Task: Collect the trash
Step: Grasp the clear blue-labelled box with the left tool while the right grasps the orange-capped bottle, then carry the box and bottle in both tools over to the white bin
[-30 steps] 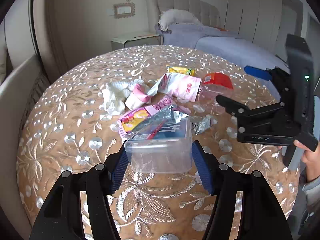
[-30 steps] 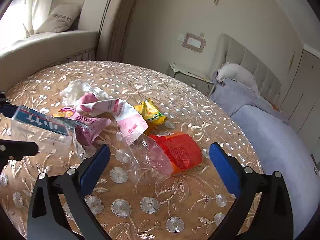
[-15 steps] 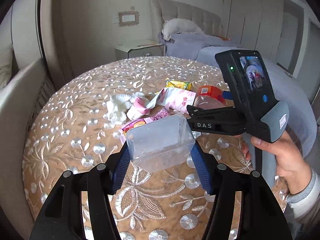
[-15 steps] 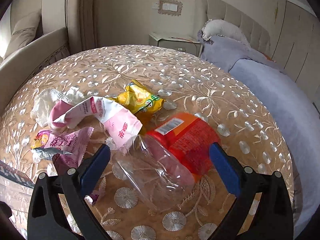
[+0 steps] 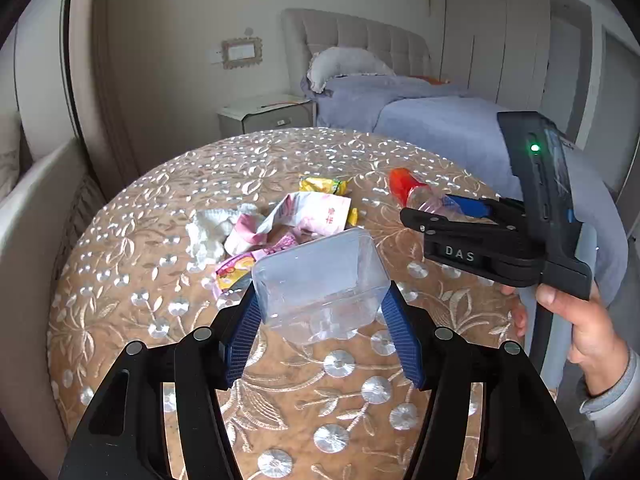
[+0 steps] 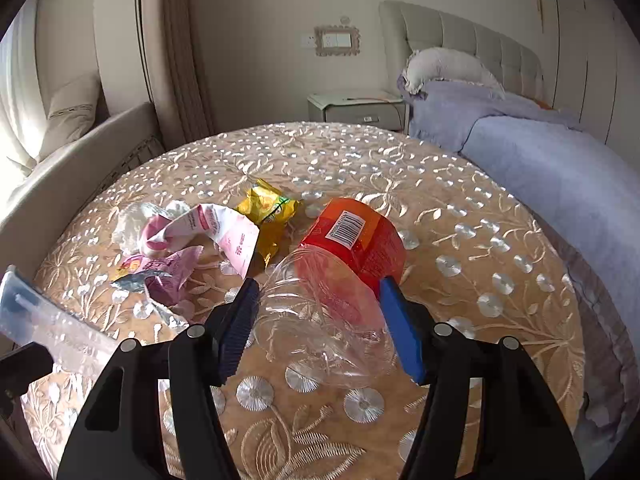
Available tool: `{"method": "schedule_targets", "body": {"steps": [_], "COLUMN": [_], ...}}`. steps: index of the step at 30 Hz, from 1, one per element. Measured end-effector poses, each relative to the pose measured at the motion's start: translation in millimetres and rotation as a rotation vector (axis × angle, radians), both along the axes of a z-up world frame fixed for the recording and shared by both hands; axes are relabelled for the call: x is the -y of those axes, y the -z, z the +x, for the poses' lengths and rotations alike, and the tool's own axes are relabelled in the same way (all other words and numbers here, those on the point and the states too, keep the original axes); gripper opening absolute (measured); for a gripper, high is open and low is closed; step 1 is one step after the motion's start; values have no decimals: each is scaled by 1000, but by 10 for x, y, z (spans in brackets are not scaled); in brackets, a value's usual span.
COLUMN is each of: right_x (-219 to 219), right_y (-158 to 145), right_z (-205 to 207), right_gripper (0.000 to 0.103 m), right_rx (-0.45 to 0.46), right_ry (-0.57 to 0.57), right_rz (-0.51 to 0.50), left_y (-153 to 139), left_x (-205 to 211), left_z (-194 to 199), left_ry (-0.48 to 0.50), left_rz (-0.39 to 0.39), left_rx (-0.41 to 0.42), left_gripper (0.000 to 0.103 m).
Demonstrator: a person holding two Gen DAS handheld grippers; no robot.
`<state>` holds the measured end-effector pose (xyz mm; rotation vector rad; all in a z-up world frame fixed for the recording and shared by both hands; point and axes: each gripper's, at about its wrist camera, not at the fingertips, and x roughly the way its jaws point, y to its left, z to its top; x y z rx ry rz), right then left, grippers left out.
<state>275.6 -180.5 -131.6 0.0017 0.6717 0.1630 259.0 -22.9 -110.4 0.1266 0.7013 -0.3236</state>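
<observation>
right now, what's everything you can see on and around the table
table: 1, tan floral cloth, centre
plastic box: 1, clear, in left gripper
bottle: 1, clear with orange label, lying between right gripper's fingers
yellow wrapper: 1, beyond bottle
pink wrappers: several, mid-table
tissue: 1, white, left of wrappers
bed: 1, blue bedding, right
nightstand: 1, by wall
sofa: 1, beige, left
left gripper: black, blue pads
right gripper: same
right hand: holding right gripper
</observation>
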Motion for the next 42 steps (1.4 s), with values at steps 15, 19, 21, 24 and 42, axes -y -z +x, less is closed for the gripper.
{"method": "schedule_targets", "body": {"steps": [15,19,21,24,42], "right_x": [920,1239,1411,1643,2824], "right_y": [-521,-523,-482,-414,87], "right_z": [-1109,-1346,-1435,-1581,-2220], "right_gripper": [62,62,62,62,62], "right_rx": [175,204,198,193,136], "right_ry": [45,113,143,196,445], "right_rz": [14,-19,-22,-41,-114], "left_y": [-174,-148,-112,-61,460], "left_x": [973,1346,1551,1858,3504], "left_z": [-403,-490,-533,-590,-943], "left_ry": [182,252,288,347,648], "left_rz": [-1,-8,-11,-22,42], "left_rx": [41,39,35,22,-64], "left_gripper": [59,59,59,59,60]}}
